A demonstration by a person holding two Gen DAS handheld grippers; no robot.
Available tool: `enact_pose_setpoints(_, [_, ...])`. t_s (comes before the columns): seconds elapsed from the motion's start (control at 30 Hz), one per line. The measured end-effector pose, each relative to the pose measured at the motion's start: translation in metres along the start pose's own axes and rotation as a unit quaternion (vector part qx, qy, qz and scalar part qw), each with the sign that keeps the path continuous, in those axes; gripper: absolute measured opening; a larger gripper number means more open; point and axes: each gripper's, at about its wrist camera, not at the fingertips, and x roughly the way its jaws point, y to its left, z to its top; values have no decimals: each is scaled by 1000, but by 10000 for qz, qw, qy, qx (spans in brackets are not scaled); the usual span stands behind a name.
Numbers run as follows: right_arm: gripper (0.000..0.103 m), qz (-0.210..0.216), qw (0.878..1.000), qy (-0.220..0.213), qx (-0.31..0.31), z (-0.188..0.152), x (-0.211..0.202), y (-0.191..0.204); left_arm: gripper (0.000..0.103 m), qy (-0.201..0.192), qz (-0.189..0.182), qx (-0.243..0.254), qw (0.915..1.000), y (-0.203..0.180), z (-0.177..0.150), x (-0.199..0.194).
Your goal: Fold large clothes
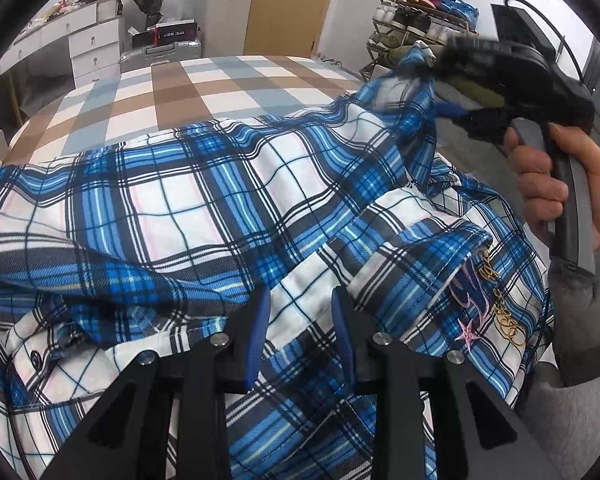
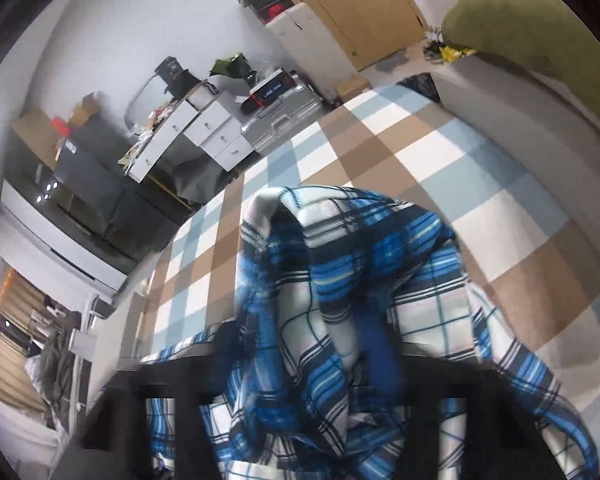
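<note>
A blue, white and black plaid shirt (image 1: 204,200) lies rumpled on the checked bedspread (image 1: 204,84). My left gripper (image 1: 302,300) is low over the shirt's near part, its blue-padded jaws shut on a fold of fabric. My right gripper (image 1: 444,76), seen at the upper right of the left wrist view, is shut on a bunch of the shirt and holds it lifted above the bed. In the right wrist view the held fabric (image 2: 316,280) drapes over and hides the right gripper (image 2: 352,344); the picture is motion-blurred.
The bed's brown, blue and white bedspread (image 2: 420,152) stretches beyond the shirt. A white drawer desk (image 1: 88,40), suitcases (image 1: 160,50) and a wooden door (image 1: 288,4) stand past the bed's far edge. A shoe rack (image 1: 416,20) stands at the far right.
</note>
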Motion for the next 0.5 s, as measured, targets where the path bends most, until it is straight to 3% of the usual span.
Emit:
enact_pose_setpoints(0.03, [3, 113, 9999, -70, 7, -3, -8, -3, 25, -4, -3, -6, 10000, 0, 0, 0])
enact_pose_setpoints(0.13, [2, 413, 9981, -443, 105, -19, -43, -22, 25, -11, -42, -22, 10000, 2, 0, -1])
enact_pose_setpoints(0.2, [3, 255, 9989, -218, 337, -27, -39, -44, 25, -26, -113, -65, 9999, 4, 0, -2])
enact_pose_setpoints(0.27, [10, -151, 9987, 246, 421, -34, -22, -63, 25, -60, -192, -154, 9997, 6, 0, -5])
enact_pose_setpoints(0.37, [22, -488, 9978, 328, 306, -37, -17, -64, 25, -204, -258, -350, 9988, 10, 2, -18])
enact_pose_setpoints(0.43, [45, -452, 9982, 289, 272, -35, -21, -61, 26, -428, -266, -496, 9975, 14, 3, -35])
enact_pose_setpoints(0.5, [58, -404, 9986, 191, 292, -34, -25, -59, 28, -810, -268, -796, 9932, 25, 4, -62])
